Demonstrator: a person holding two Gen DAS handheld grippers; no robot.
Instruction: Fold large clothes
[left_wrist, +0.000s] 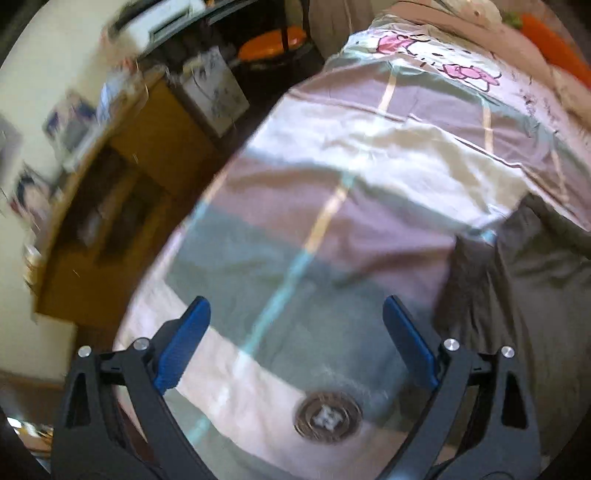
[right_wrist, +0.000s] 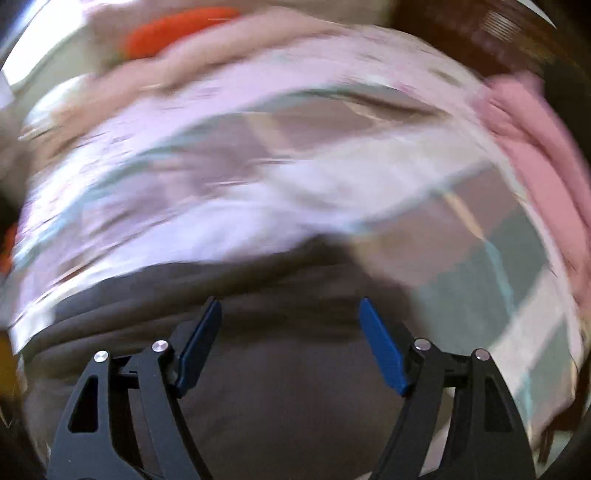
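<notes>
Left gripper (left_wrist: 295, 321): blue pads spread wide apart, nothing held betw. them; seen above a bed covered w/ a striped sheet (left_wrist: 332, 229) (bands of mauve, grey-green, pale pink, w/ thin cream and aqua lines crossing).

Dark grey garment (left_wrist: 524, 295): laid on the sheet at the right of the left-wrist view, crumpled, folds visible, apart from the left gripper's fingers.

Round dark emblem (left_wrist: 328, 415): seen on the sheet betw. the left gripper's arms, near the lower edge.

Cartoon-print cloth (left_wrist: 439, 55) (pink bows on white): found at the far end of the bed. Orange item (left_wrist: 554, 40) beside it, kind cannot be told.

Wooden desk (left_wrist: 122, 206): left of the bed, cluttered; details blurred.

Right gripper (right_wrist: 291, 325): pads likewise held apart, empty. The dark grey garment (right_wrist: 288, 387) is spread directly under it. View heavily motion-blurred.

Pink cloth (right_wrist: 535, 147): bunched at the right edge of the right-wrist view, on the striped sheet (right_wrist: 498, 277).
</notes>
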